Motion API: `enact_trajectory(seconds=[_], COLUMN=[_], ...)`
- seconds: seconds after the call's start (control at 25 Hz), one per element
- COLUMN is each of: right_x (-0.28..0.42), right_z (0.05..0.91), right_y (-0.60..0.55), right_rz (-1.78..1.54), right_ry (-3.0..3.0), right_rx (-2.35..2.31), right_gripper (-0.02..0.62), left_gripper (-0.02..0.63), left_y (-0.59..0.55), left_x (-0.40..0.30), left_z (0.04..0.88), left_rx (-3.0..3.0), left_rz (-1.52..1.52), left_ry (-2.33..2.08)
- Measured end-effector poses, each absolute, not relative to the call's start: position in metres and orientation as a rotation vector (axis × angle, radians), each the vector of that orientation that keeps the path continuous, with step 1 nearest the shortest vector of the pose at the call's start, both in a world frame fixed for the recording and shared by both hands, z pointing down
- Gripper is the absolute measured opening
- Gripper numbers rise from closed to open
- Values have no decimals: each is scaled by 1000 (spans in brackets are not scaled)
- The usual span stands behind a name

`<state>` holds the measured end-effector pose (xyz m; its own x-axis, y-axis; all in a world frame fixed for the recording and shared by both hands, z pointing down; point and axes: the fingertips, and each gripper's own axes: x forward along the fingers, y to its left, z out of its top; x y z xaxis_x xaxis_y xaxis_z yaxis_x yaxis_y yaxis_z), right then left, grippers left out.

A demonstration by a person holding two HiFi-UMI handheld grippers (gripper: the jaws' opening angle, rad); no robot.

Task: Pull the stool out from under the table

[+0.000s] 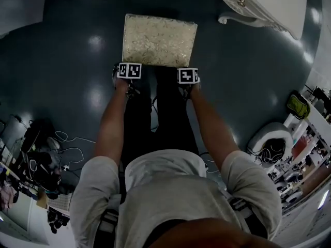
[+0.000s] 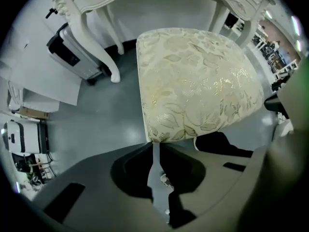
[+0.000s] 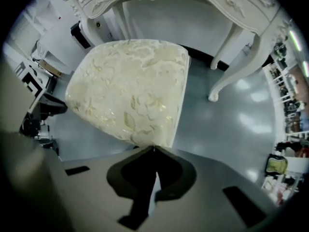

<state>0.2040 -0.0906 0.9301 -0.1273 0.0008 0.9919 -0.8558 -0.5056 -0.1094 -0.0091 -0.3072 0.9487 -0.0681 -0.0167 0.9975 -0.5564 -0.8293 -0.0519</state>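
As stool stood clear of table, just ahead of both tips, left gripper was nearly closed, right gripper fully closed, both empty: pull judged done, grip needless.

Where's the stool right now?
In the head view the stool sits top centre on the dark floor, just beyond the left gripper and right gripper, with the white table to its upper right.

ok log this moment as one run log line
stool out from under table | left hand-held gripper shut at near left corner | right hand-held gripper shut at near right corner
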Motion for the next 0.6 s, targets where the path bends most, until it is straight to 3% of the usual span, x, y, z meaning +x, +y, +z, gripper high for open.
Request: enact_trajectory(seconds=[0.08,0.36,0.6], right_x=[215,178,218], right_z=[917,856,825], right_y=[-113,-209,-224], right_rz=[1637,1527,1604], right_ry=[-1028,-1521,-1398], right_rx=[1502,1235,1549], right_gripper=[18,15,15], left_gripper=[17,15,15], left_y=[-301,-289,-283], left_x=[3,66,76], left_z=[935,873,843], left_rx=[1813,1814,1806], left_rz=[1892,1715,1643], left_ry=[-618,-600,-590])
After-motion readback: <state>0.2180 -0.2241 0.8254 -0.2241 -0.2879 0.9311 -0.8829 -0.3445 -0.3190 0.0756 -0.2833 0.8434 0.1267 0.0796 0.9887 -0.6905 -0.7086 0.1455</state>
